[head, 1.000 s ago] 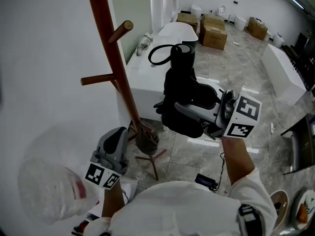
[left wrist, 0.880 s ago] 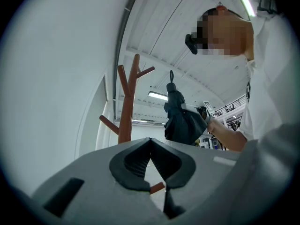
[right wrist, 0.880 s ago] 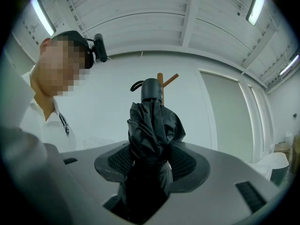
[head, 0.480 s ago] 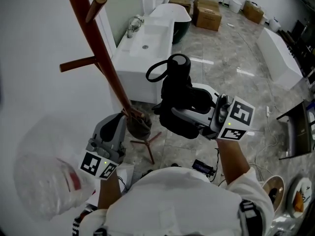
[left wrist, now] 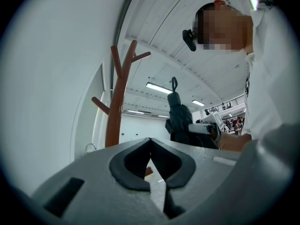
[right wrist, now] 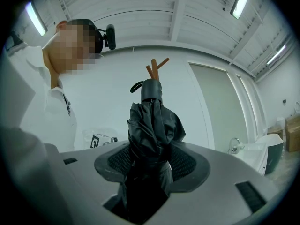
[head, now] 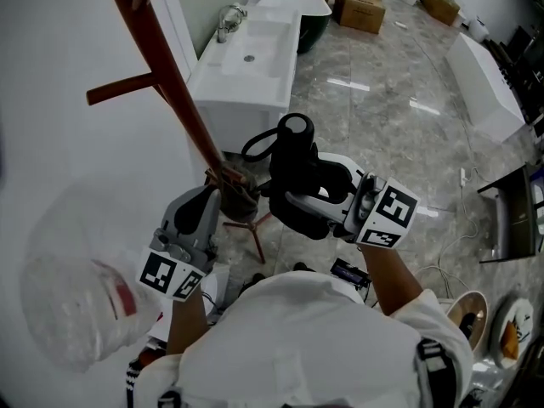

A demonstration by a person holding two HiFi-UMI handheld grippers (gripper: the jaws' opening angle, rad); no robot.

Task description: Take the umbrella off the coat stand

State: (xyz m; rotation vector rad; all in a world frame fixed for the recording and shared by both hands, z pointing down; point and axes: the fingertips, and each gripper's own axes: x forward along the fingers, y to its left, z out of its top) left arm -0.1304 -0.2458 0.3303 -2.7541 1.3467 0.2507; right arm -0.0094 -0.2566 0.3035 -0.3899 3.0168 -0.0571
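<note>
The black folded umbrella (head: 293, 177) stands upright in my right gripper (head: 296, 204), which is shut on its bunched fabric below the handle; its wrist loop hangs free to the left. It is clear of the red-brown coat stand (head: 166, 79), whose pole slants down to its base beside my left gripper (head: 206, 201). In the right gripper view the umbrella (right wrist: 152, 125) fills the jaws of that gripper (right wrist: 151, 165), the stand's top pegs (right wrist: 157, 65) showing behind it. In the left gripper view that gripper (left wrist: 150, 142) is shut on nothing, with the stand (left wrist: 115, 111) and the umbrella (left wrist: 180, 118) ahead.
A white washbasin unit (head: 246, 66) stands behind the stand against the white wall. Cardboard boxes (head: 361, 11) sit further back on the grey tiled floor. A small black device (head: 348, 272) lies on the floor by my right arm. Plates (head: 469, 308) show at the lower right.
My right gripper has sunk with the umbrella, further below the stand's pegs and slightly left in the head view. The left gripper has dropped a little near the stand's base.
</note>
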